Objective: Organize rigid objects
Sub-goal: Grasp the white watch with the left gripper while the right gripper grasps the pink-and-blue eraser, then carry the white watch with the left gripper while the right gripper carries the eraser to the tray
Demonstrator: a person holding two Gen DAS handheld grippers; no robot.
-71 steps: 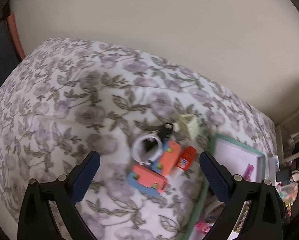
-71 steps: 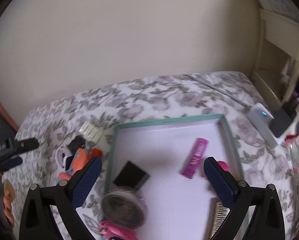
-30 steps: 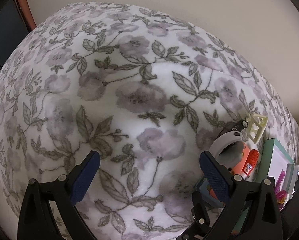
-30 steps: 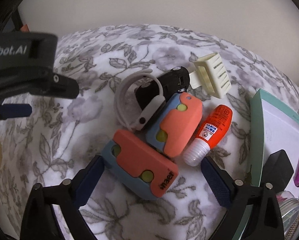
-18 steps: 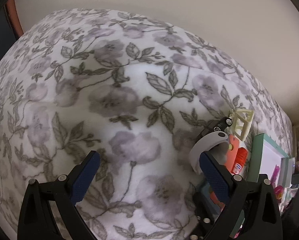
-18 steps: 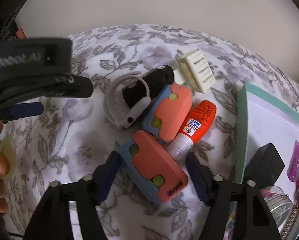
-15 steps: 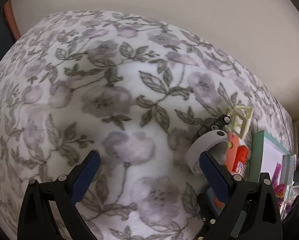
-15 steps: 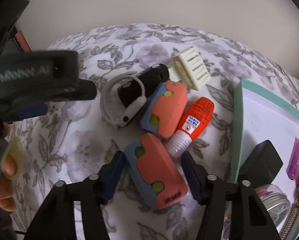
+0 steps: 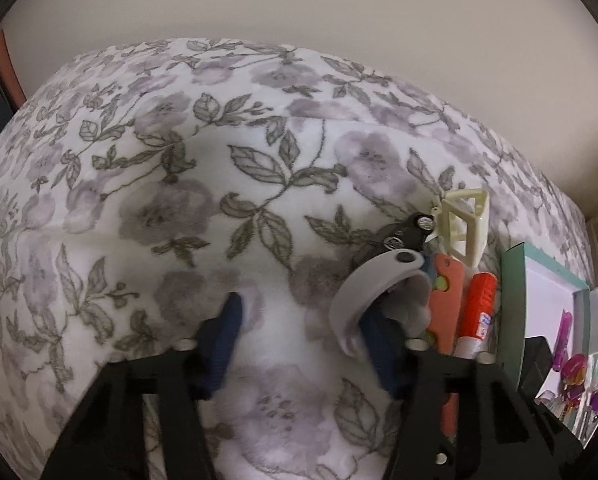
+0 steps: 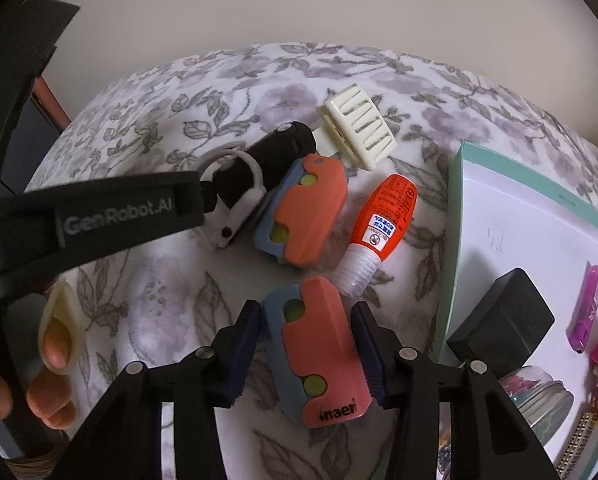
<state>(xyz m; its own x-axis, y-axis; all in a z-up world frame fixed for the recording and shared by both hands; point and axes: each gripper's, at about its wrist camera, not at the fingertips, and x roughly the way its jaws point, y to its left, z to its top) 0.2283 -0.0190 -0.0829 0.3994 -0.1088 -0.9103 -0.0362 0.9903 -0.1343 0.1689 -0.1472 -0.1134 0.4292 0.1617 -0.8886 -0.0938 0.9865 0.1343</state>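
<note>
With both sets of jaws having just been closing, the right hand-held gripper [image 10: 307, 344] now has the nearer coral-and-blue case [image 10: 319, 356] between its pads, which look to be touching its sides; it lies flat on the floral bedspread [image 10: 147, 292]. A second before, those jaws stood wide around it. The left hand-held gripper [image 9: 303, 340] has narrowed too, with one pad tucked inside the grey band loop [image 9: 363, 292] and the band's strap between the pads; not clearly pinched yet, jaws partway spread. Beyond the held case sit the second coral case [image 10: 307, 216], the orange bottle [image 10: 383, 224], the black cylinder [image 10: 275, 156] and the cream comb guard [image 10: 359, 124], all still on the bed. To the right, the teal-rimmed tray [image 10: 453, 240] already holds some items. Likely next: lift both picks and carry them over to the tray.
</note>
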